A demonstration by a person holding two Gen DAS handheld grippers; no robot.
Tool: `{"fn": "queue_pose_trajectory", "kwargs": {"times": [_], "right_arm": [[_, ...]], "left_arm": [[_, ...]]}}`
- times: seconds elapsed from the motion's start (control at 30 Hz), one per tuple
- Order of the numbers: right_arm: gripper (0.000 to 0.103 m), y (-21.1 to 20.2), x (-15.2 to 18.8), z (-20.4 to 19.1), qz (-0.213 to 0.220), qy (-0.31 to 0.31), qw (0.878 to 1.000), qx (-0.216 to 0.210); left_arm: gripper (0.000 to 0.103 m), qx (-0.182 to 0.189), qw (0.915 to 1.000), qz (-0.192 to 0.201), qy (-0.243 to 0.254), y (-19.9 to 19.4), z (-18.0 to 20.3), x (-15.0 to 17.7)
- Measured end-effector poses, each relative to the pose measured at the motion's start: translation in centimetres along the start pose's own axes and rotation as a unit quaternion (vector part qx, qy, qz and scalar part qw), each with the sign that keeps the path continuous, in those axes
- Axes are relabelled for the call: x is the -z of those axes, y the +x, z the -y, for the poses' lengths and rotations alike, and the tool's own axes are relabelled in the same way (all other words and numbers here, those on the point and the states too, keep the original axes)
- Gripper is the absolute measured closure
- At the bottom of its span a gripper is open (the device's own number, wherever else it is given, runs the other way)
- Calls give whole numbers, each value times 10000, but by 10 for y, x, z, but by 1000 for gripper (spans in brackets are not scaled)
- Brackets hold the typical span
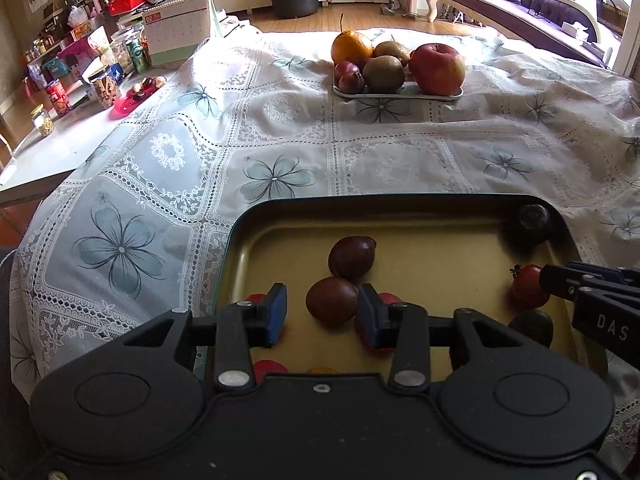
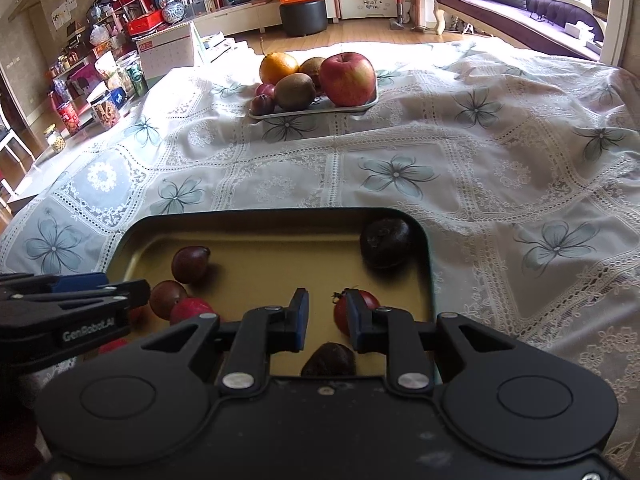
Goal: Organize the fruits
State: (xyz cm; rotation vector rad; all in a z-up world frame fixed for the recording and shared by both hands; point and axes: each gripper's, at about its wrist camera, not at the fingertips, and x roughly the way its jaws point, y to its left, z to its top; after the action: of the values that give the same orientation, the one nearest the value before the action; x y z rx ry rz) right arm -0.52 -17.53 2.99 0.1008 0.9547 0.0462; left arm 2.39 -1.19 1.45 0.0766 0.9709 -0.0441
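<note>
A black-rimmed gold tray lies close to me on the lace cloth, with several small fruits in it. My left gripper stands open over it. A dark red plum lies on the tray between its fingertips, and the left pad is clear of it. A second plum lies just beyond. My right gripper is shut to a narrow bare gap. A red cherry tomato sits at the tip of its right finger, mostly hidden behind it. From the left wrist, the right gripper touches that tomato.
A white plate at the far side holds an orange, kiwis, an apple and small plums. Dark round fruits sit in the tray's far right corner and near edge. Jars and boxes crowd the side table on the left.
</note>
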Motion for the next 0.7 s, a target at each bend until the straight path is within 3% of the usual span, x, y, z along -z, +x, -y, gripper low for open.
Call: {"fn": "queue_pose_trajectory", "kwargs": {"times": [0.7], "right_arm": [[78, -1, 18, 9, -80, 178, 9995, 266]], "left_arm": [[54, -19, 9998, -141, -117, 3, -4, 12]]}}
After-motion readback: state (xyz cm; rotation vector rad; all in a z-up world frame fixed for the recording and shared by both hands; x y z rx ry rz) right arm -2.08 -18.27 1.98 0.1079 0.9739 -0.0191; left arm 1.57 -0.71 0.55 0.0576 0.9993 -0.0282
